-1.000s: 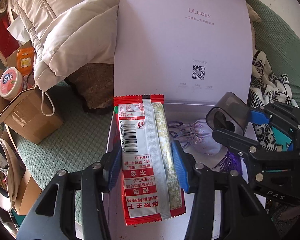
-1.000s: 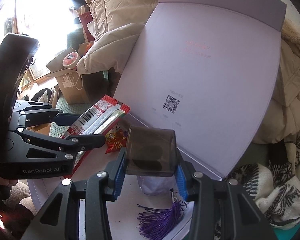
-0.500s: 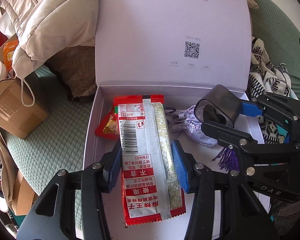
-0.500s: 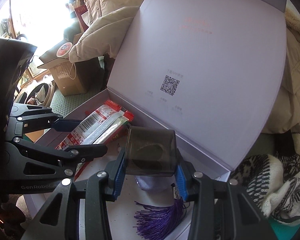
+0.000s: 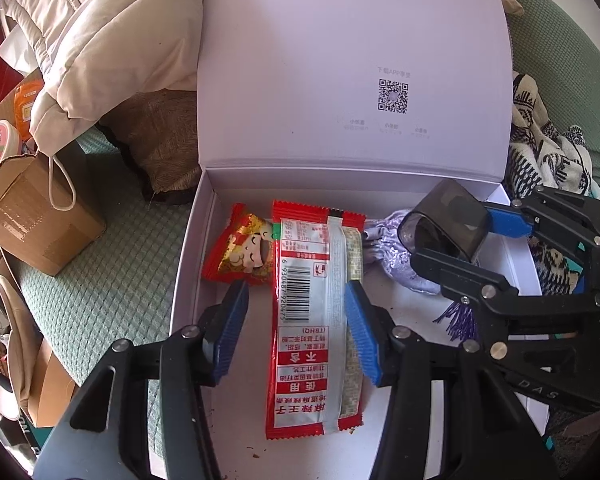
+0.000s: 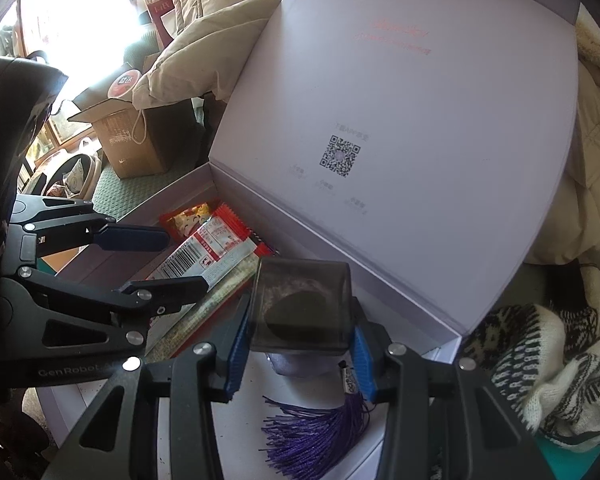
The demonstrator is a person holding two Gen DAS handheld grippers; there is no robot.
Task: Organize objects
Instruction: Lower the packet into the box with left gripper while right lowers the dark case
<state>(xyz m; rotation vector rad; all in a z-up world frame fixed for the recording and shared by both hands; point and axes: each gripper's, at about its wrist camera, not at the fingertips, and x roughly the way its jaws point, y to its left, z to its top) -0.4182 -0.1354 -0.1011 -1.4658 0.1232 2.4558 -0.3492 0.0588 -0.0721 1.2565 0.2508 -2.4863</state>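
Snack packet [image 5: 314,312] now loose between newly widened left claw [image 5: 296,328] pads.

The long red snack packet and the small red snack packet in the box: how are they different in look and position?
The long red snack packet is a narrow strip with its barcode side up; the small red snack packet is short and shows a cartoon face. The long one lies between the fingers of the left claw; the small one lies beyond them, beside the box's left wall. The long one overlaps the small one's edge. Both are red and lie inside the box.
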